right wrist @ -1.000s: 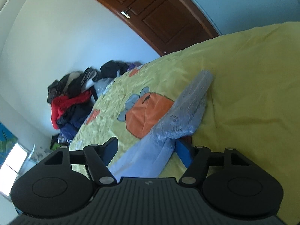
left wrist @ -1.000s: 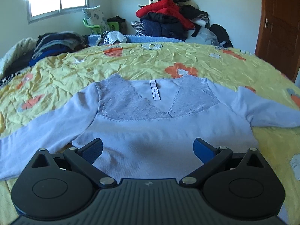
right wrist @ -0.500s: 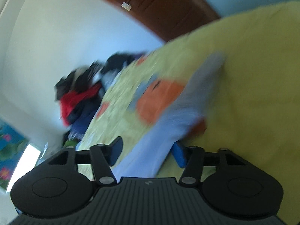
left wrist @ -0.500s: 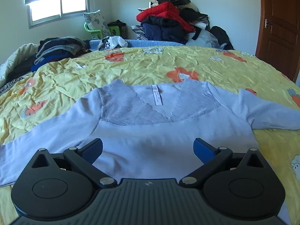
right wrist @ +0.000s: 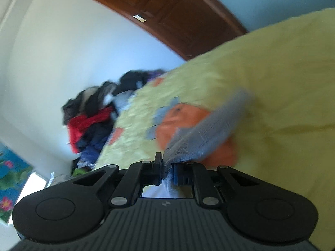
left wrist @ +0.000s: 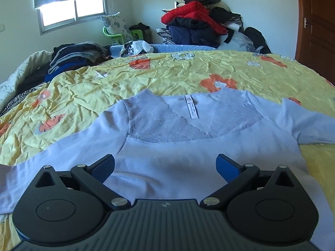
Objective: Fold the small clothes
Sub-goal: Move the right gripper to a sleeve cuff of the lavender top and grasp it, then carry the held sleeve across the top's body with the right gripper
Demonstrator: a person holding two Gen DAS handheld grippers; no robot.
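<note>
A pale lilac long-sleeved top (left wrist: 167, 152) with a lace yoke lies flat on the yellow flowered bedspread (left wrist: 178, 75), sleeves spread to both sides. My left gripper (left wrist: 165, 165) is open and empty, hovering just above the top's body. In the right wrist view my right gripper (right wrist: 167, 167) is shut on the lace sleeve end (right wrist: 207, 133) of the top, which trails away over the bedspread (right wrist: 282, 87). That view is blurred by motion.
A heap of red and dark clothes (left wrist: 201, 27) is piled at the far wall, and folded dark garments (left wrist: 73, 58) sit at the bed's far left. A brown door (left wrist: 316, 25) is at the right. A window (left wrist: 73, 10) is at the back left.
My right gripper has closed on the sleeve end that lay between its open fingers. My left gripper has risen slightly and stays open over the top.
</note>
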